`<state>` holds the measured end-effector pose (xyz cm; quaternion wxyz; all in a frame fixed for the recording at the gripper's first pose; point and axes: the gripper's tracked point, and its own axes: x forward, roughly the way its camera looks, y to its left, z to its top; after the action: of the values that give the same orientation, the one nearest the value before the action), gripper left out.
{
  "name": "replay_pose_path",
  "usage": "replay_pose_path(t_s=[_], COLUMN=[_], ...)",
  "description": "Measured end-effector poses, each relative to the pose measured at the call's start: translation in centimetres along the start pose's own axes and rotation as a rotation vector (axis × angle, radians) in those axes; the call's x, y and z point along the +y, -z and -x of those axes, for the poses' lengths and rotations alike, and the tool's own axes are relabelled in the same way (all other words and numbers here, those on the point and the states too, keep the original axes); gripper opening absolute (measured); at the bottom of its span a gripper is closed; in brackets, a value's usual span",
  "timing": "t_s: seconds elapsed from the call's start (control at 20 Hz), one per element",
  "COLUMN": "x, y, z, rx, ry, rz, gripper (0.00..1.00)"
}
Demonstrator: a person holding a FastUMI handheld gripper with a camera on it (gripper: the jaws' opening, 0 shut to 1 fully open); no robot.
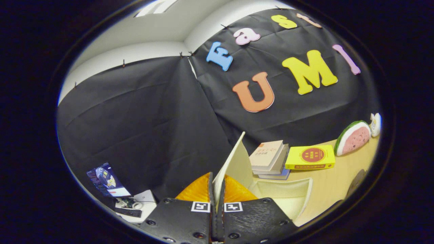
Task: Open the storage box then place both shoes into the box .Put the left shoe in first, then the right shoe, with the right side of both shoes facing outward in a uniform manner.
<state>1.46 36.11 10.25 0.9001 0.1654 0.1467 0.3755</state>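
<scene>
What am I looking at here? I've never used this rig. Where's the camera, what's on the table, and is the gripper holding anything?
The camera rides on a handheld two-finger gripper, looking forward along its fingers. They are closed on the raised cream lid of the storage box, holding it open. The box sits on a wooden table. Beyond it lie a stack of books, a yellow book and a watermelon-slice toy. Black cloth forms the booth's walls. Off to the side, a laptop rests lower down.

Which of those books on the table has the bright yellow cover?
The yellow book with a red circle, lying apart, right of the pale stacked books, beyond the fingers pinching the cream box lid.
</scene>
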Motion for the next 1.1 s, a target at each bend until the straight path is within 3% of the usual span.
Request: replay_pose_path(t_s=[0.25, 0.35, 0.4, 0.6, 0.8, 1.1], x=[4.1, 5.8, 6.8, 9.4, 9.3, 5.4], y=[1.1, 2.0, 2.4, 3.7, 3.4, 1.0], z=[-3.6, -5.2, -5.8, -6.4, -5.7, -1.5], rx=[0.027, 0.055, 0.074, 0.064, 0.012, -0.114], ry=[0.001, -0.028, -0.057, -0.121, -0.099, 0.014], rz=[0.045, 0.097, 0.115, 0.165, 0.221, 0.325], gripper=[0.05, 0.16, 0.26, 0.92, 0.94, 0.95])
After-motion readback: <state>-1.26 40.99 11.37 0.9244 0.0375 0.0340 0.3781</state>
